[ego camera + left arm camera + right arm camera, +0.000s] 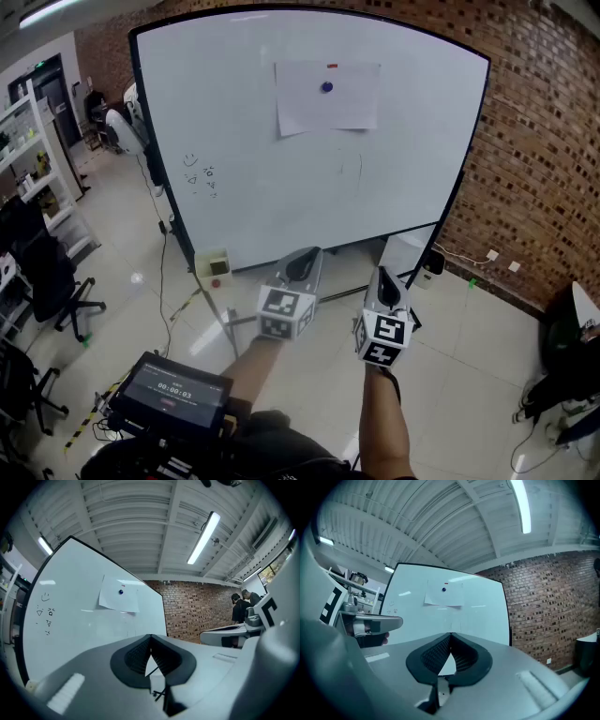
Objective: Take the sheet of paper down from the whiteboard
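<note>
A white sheet of paper hangs high on the whiteboard, pinned by a blue magnet, with a small red magnet at its top edge. The sheet also shows in the left gripper view, and the sheet in the right gripper view. My left gripper and right gripper are side by side, well short of the board and below the sheet. Both are shut, jaws tip to tip, with nothing between them.
The whiteboard stands on a wheeled frame in front of a brick wall. A small box sits by its left foot. Office chairs and shelves are at the left. A screen device is near my body.
</note>
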{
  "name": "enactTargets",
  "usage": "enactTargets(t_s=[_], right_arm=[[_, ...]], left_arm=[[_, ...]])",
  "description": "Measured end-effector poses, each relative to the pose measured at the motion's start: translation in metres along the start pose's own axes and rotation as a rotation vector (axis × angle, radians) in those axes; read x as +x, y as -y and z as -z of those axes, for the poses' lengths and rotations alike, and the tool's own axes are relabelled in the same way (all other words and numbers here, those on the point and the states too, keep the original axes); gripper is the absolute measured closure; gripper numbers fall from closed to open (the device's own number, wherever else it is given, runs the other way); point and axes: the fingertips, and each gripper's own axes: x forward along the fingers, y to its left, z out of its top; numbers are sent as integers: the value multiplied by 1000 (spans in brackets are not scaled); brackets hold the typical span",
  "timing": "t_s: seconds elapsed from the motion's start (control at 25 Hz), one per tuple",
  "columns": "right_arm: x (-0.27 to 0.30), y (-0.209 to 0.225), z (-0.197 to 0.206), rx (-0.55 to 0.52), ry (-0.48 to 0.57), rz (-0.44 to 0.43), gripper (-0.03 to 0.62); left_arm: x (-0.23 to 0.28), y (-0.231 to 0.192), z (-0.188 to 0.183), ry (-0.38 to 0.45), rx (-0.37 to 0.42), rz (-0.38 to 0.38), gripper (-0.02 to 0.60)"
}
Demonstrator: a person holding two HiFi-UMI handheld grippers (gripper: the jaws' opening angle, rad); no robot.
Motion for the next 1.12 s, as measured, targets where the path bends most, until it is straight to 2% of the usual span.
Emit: enactTargets(t_s=[0.24, 0.44, 0.76, 0.96, 1.12], right_arm=[[44, 19, 11, -2, -4, -5, 580], [103, 33, 11, -21, -7, -16, 580], [199, 38, -5, -46, 16, -43, 580], [236, 36, -17, -56, 37, -77, 580], [256, 24, -41, -81, 103, -123, 580]], left_arm=[[42, -8, 7, 24, -14, -2, 580], [100, -23, 13, 39, -6, -3, 580], [176, -77, -13, 113, 12, -36, 580], [203, -91, -25, 149, 34, -45, 580], [216, -103, -36, 163, 88, -76, 580]])
